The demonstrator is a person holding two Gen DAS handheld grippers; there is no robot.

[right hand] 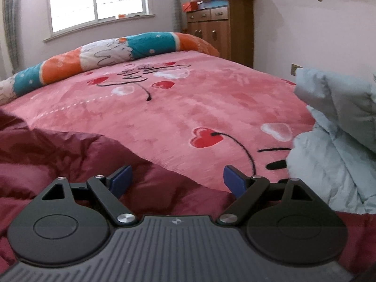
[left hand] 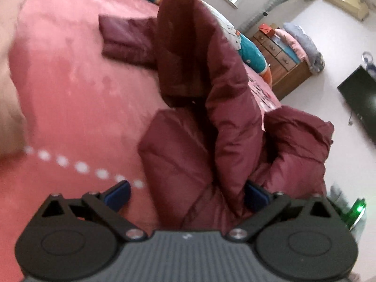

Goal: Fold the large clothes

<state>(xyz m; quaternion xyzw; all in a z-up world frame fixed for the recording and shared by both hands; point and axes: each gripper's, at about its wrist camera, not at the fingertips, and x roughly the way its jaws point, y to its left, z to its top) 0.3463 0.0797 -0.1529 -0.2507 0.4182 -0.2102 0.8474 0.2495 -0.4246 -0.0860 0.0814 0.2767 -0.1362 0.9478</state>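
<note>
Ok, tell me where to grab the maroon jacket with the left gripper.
Take the raised ridge of the jacket that runs up between the open left gripper jaws. Come straight forward and down along the gripper's line: that fold stands up off the bed and is likely narrow enough to pinch, while the flat panels beside it offer no edge.

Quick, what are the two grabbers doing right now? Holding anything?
Left gripper: open wide, maroon jacket between its jaws, not pinched.
Right gripper: open wide, holding nothing, over the jacket's edge.

Maroon padded coat (left hand: 225, 122) lies rumpled, seemingly half-folded, on bed
</note>
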